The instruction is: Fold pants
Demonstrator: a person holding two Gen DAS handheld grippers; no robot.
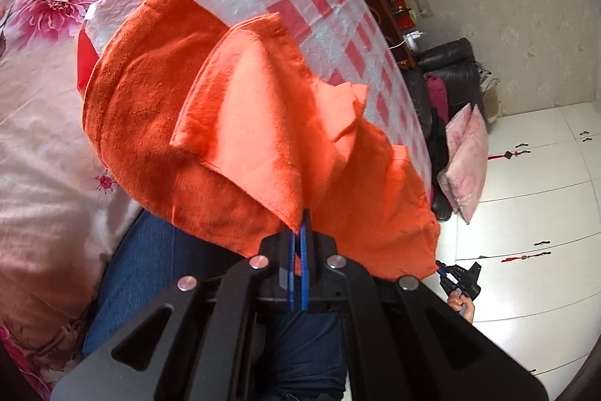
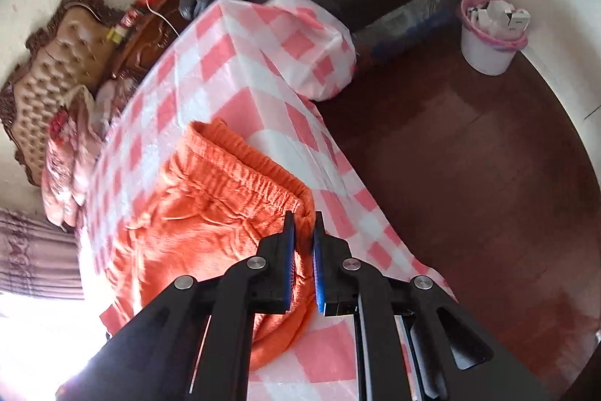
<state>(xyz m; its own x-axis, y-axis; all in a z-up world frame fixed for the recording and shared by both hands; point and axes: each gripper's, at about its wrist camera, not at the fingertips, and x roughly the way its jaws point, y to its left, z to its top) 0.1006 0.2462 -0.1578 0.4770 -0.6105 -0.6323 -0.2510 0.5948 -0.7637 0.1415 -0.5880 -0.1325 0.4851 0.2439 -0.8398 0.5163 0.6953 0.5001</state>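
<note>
**Orange pants lifted at two ends over the checked cloth**

The orange pants (image 1: 157,100) lie partly on the red-and-white checked cloth (image 1: 338,14) that covers the bed, and partly hang in the air. One cloth edge of them rises in a fold to the left claw (image 1: 302,224), which is clenched on that edge; the fabric goes straight in between its blue pads. Seen from the right wrist, the elastic waistband (image 2: 255,171) is near the edge of the bed, and its corner sits between the fingers of the right claw (image 2: 303,224). This claw is closed on the waistband corner, with only a narrow gap filled by the thick fabric.

In the left wrist view, the right claw appears small at the far corner of the pants, with the person's hand (image 1: 462,303) behind it. The person's leg in blue jeans (image 1: 150,269) is just beside the bed.

Around: a flowered bedsheet (image 1: 56,25), a padded headboard (image 2: 49,74), a dark sofa (image 2: 375,2) with piled clothes, a pink cushion (image 1: 465,156), a white bin with a pink liner (image 2: 488,40) on the dark floor (image 2: 469,175).
</note>
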